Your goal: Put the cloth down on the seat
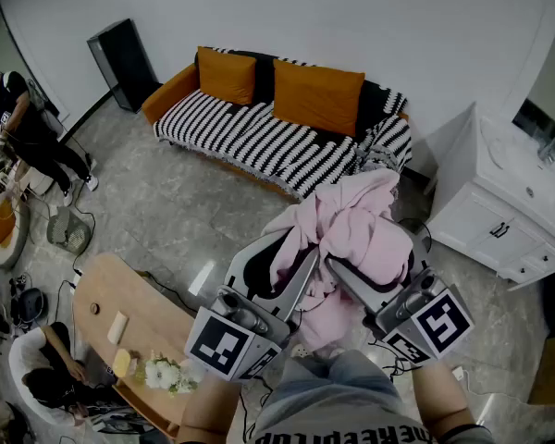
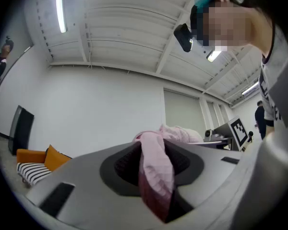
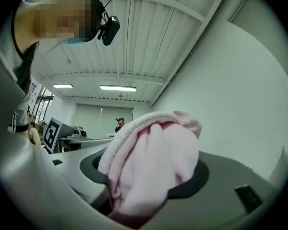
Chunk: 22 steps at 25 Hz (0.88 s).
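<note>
Above the floor (image 1: 166,220), short of the striped sofa seat (image 1: 259,137) at 11 o'clock, we hold the pink cloth (image 1: 356,225) bunched. Our left gripper (image 1: 294,265) and right gripper (image 1: 340,271) each clamp a fold.

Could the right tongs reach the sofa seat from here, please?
Probably not yet: a stretch of floor separates the right tongs, shut on the pink cloth, from the striped sofa seat, though nothing blocks the path.

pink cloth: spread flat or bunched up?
Bunched. The pink cloth is a crumpled wad clamped in the left tool and right tool, held up short of the sofa.
</note>
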### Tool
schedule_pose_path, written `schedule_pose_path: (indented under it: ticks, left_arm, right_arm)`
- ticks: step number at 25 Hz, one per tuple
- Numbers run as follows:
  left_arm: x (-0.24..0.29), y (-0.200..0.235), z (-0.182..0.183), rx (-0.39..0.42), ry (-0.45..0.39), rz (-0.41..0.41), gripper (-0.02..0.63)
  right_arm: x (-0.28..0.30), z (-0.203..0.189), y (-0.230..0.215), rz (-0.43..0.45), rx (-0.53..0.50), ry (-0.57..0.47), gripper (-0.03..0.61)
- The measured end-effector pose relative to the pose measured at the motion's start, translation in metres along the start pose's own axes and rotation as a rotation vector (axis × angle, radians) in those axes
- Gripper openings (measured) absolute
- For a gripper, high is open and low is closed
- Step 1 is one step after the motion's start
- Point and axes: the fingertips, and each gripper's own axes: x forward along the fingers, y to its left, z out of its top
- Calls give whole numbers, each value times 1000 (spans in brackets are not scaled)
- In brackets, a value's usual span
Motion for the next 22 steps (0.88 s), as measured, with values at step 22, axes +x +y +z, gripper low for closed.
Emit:
schedule_pose_path:
  ticks: [22]
  left_arm:
    - [-11,-12,-10,-60,18,-22,150]
  right_arm:
    - [-16,-10,9,0,90,37,319]
